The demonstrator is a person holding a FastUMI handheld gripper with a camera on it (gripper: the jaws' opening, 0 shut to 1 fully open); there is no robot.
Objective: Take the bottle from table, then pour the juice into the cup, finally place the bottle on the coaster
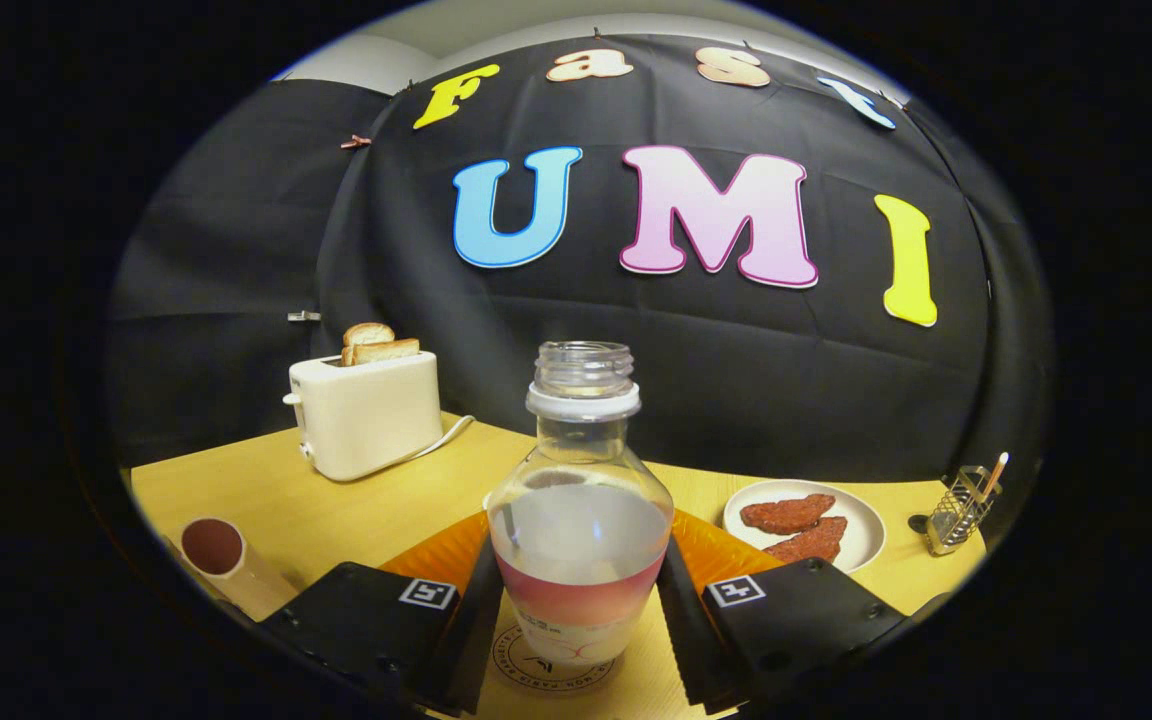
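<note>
My tool point(581, 610) stands with its fingers on both sides of the bottle point(581, 520), and they seem to press its lower body, so I judge it is pinched. The bottle is upright, without cap, and its base sits on the round coaster point(551, 668) near the front edge of the worktop point(336, 500). The cup point(221, 555) is by the left front corner. I think the placing is nearly complete, so I should spread the fingers slowly and evenly, and draw straight back so the bottle does not tip.
</note>
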